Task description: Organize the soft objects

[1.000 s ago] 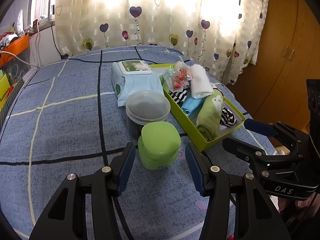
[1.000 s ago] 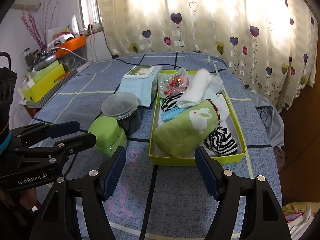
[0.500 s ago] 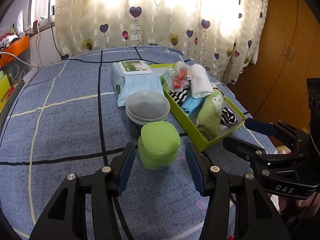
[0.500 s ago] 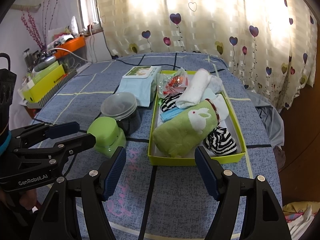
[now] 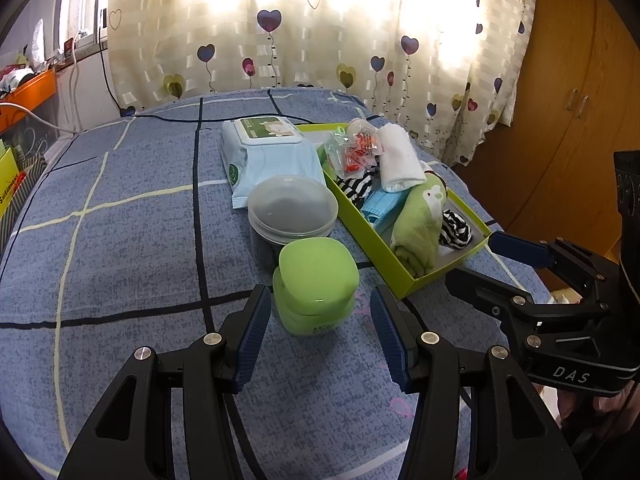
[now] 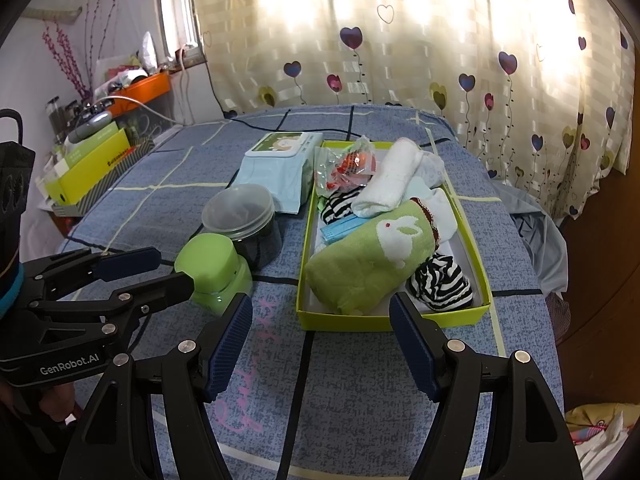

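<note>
While both hover over the bed | left hand-held gripper gapes, nothing gripped, green jar ahead | right hand-held gripper gapes empty before yellow-green box

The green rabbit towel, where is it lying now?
In the right wrist view, the green rabbit towel lies rolled in the yellow-green tray, at its near end, beside the striped sock.

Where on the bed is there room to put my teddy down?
The blue bedspread is bare left of the green jar, clear tub and wipes pack. There is also a bare strip in front of the yellow-green tray, near the right hand-held gripper. The tray is packed full.
</note>
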`<state>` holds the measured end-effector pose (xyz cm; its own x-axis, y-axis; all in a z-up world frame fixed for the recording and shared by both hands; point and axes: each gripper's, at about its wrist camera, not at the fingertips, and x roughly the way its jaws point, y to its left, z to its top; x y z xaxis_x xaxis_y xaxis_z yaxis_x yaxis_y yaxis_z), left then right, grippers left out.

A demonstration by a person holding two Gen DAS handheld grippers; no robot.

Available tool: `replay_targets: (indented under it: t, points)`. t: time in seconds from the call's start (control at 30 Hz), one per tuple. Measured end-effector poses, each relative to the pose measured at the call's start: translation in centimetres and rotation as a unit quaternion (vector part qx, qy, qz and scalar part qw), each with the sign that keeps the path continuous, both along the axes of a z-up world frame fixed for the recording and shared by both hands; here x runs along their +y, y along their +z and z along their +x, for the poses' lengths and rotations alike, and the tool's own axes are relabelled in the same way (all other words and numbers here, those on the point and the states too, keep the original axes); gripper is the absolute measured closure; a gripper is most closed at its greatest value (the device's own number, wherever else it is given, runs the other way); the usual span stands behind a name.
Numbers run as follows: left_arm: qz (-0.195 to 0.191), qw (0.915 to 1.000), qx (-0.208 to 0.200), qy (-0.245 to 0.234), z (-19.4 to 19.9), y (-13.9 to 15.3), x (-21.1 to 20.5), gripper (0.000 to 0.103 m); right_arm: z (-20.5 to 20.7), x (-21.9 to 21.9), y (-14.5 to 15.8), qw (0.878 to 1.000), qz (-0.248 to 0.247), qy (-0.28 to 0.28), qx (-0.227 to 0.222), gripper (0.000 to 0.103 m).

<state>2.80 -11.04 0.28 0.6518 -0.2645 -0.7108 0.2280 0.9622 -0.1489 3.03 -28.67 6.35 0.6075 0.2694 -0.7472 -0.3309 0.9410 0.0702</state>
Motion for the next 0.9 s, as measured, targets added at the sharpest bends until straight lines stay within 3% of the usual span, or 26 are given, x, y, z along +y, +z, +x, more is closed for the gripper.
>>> replay_targets:
  t: [0.9]
  points:
    - [0.006,0.9999,-0.004,-0.010,-0.07,0.15,-0.25,0.050,0.07,0.06,-0.14,1.000,-0.001,0.003,0.001,0.032]
